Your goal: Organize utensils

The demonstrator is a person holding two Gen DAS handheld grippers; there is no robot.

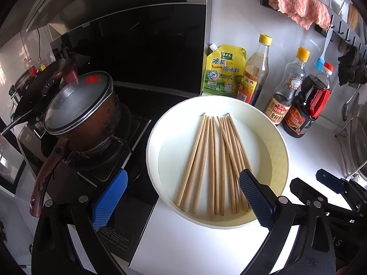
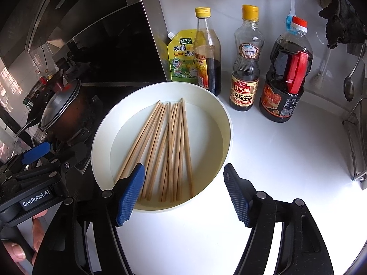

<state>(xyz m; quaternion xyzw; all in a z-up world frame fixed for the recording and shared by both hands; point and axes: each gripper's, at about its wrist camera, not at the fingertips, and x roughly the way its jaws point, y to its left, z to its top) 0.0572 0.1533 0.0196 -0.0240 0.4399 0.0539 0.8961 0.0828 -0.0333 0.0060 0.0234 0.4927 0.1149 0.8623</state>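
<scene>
Several wooden chopsticks (image 1: 213, 158) lie fanned out in a shallow round white tray (image 1: 151, 155) on the white counter. My left gripper (image 1: 183, 175) hovers open and wide over their near ends, its left pad outside the tray over the stove edge. In the right wrist view the same chopsticks (image 2: 169, 144) lie in the tray (image 2: 98, 146). My right gripper (image 2: 183, 168) is open above the tray's near rim, with the stick ends loose between its pads. Neither gripper holds anything.
A brown pot with a glass lid (image 1: 80, 110) sits on the gas stove left of the tray. A yellow seasoning pouch (image 1: 223, 68) and three sauce bottles (image 2: 245, 68) stand behind the tray. A pink cloth (image 1: 298, 6) and a spoon (image 2: 348, 87) hang at the wall. A person's hand (image 2: 16, 252) holds the left gripper.
</scene>
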